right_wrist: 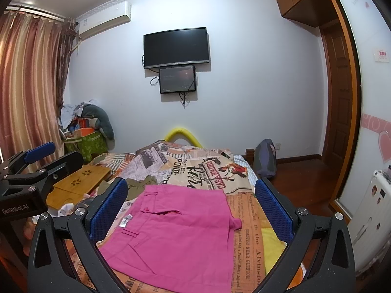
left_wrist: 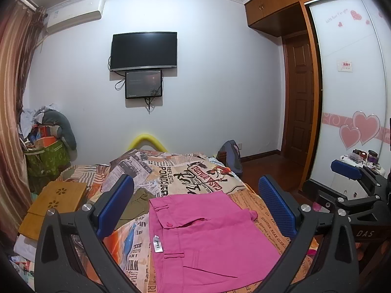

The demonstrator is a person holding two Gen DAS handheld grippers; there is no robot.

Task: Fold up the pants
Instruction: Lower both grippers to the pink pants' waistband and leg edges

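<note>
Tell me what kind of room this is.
Most likely a home bedroom. A bed with a newspaper-print cover holds the folded pink pants, a wardrobe with heart-decorated sliding doors fills the right side, and a wall-mounted TV hangs under an air conditioner.

Two wrist views sit side by side low over the bed (left_wrist: 246, 202), both facing the far wall and its television (left_wrist: 144, 50). Both share the pink pants (right_wrist: 176, 234) close below, between spread fingers.
</note>
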